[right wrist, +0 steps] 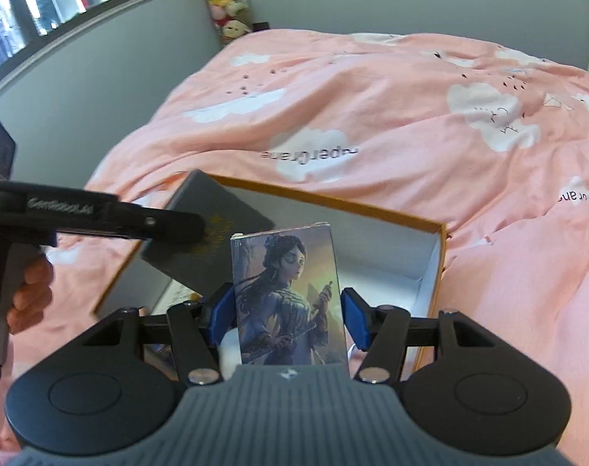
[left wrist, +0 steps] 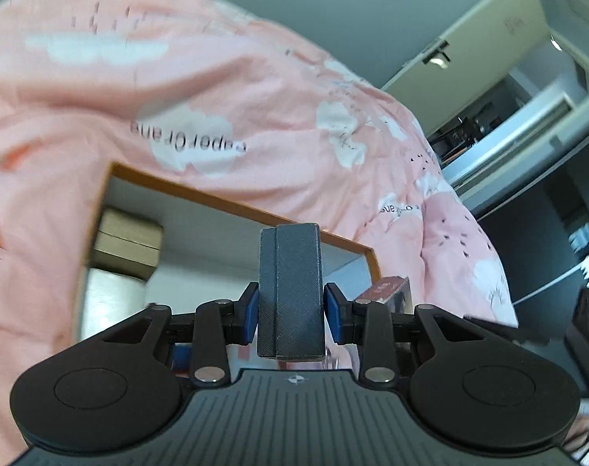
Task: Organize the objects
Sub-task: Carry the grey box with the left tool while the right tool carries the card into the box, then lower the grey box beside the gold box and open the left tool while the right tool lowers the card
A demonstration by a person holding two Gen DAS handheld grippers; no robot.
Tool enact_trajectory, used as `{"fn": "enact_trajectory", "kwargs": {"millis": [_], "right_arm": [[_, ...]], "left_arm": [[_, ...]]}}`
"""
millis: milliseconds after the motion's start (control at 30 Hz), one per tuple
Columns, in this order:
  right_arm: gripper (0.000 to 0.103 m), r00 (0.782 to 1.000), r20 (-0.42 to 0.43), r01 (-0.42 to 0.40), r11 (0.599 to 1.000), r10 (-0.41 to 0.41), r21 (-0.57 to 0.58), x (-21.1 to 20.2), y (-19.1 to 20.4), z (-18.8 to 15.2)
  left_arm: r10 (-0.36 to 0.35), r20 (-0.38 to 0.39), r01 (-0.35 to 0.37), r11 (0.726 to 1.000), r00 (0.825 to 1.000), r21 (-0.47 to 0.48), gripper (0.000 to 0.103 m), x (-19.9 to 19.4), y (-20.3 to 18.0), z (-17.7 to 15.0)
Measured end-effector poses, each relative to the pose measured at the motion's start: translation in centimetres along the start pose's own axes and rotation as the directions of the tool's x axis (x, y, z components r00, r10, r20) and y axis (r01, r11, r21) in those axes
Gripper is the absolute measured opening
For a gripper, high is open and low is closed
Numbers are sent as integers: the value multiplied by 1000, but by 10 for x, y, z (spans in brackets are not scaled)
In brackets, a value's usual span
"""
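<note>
My left gripper [left wrist: 290,310] is shut on a dark grey box [left wrist: 290,287], held upright over an open orange-rimmed cardboard box [left wrist: 232,204] on the pink bedspread. In the right wrist view the left gripper [right wrist: 170,225] holds that dark box [right wrist: 209,229] tilted above the cardboard box's [right wrist: 438,256] left side. My right gripper [right wrist: 286,314] is shut on a card box with a painted woman [right wrist: 290,299], upright over the cardboard box's near edge. That card box shows at the left view's right [left wrist: 387,289].
Inside the cardboard box lie a tan box [left wrist: 127,244] and a silvery box [left wrist: 112,303] at its left end. The pink cloud-print bedspread [right wrist: 372,108] surrounds it. Plush toys [right wrist: 226,0] stand in the far corner. A window [right wrist: 42,4] is at the left.
</note>
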State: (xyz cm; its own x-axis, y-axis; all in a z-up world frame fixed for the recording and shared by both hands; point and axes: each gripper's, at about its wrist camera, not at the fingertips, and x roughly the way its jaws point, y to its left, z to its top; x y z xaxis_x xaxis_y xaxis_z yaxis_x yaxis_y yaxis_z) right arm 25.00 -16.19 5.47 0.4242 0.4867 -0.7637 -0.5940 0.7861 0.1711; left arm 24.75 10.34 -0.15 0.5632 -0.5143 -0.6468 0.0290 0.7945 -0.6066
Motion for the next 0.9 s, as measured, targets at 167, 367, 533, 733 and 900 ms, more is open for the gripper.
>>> {"fn": "enact_trajectory", "kwargs": {"millis": [167, 367, 533, 733, 900], "right_arm": [[61, 1000, -24, 8, 999, -7, 43, 31, -22, 11], [61, 999, -53, 14, 996, -10, 86, 66, -39, 22], [61, 997, -78, 31, 995, -24, 99, 85, -44, 25], [61, 994, -104, 39, 991, -26, 124, 98, -48, 24], [61, 993, -109, 56, 986, -39, 157, 103, -50, 23]], "left_arm": [[70, -26, -69, 997, 997, 18, 39, 41, 13, 10], [95, -53, -94, 995, 994, 18, 39, 69, 27, 14], [139, -80, -135, 989, 987, 52, 39, 85, 30, 7], [200, -83, -192, 977, 976, 95, 49, 88, 30, 5], [252, -41, -241, 954, 967, 178, 61, 74, 20, 4]]}}
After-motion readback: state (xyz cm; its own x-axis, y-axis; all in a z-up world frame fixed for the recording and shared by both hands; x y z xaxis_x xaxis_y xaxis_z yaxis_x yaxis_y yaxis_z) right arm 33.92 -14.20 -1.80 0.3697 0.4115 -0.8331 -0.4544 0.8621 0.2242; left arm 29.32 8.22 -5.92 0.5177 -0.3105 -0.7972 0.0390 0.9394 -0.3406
